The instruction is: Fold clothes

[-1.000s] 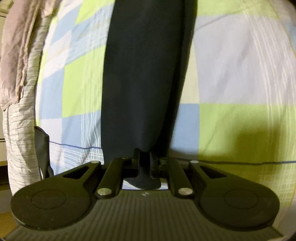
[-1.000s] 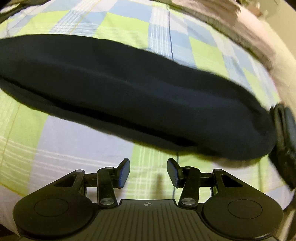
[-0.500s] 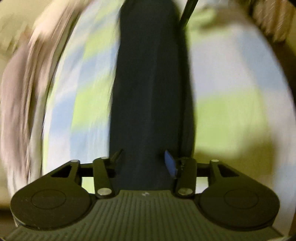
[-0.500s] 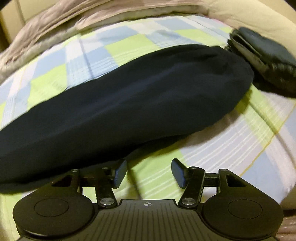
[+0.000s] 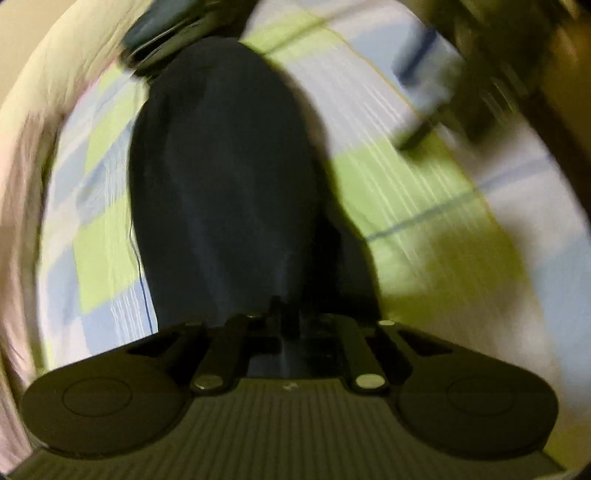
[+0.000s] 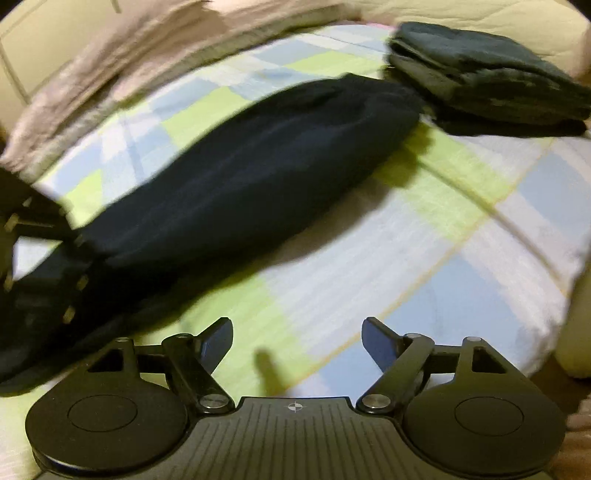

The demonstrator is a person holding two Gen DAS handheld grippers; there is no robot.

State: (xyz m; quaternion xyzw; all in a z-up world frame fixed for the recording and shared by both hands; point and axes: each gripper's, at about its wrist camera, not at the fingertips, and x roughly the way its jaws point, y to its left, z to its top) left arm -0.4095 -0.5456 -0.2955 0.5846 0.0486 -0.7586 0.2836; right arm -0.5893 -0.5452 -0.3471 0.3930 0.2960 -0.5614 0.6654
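A long dark navy garment [image 5: 221,184] lies folded lengthwise on the checked bed sheet [image 5: 406,184]. My left gripper [image 5: 284,317] is shut on its near end, with cloth bunched around the closed fingers. In the right wrist view the same garment [image 6: 258,166] runs diagonally from lower left to upper right. The left gripper [image 6: 74,254] shows at the left edge there, gripping the cloth end. My right gripper [image 6: 297,343] hovers over the bare sheet [image 6: 443,240] beside the garment. Its jaws are opening and nothing is between them.
A stack of folded dark clothes [image 6: 487,81] sits at the far end of the garment, also seen as a dark stack [image 5: 166,33] in the left view. A beige and pink blanket [image 6: 110,55] borders the bed. A blurred dark shape [image 5: 480,74] crosses the upper right.
The left gripper's jaws opened, then closed on the garment's end as the hand swept along it toward the folded stack. The right gripper's jaws spread wider and its view swung toward the stack.
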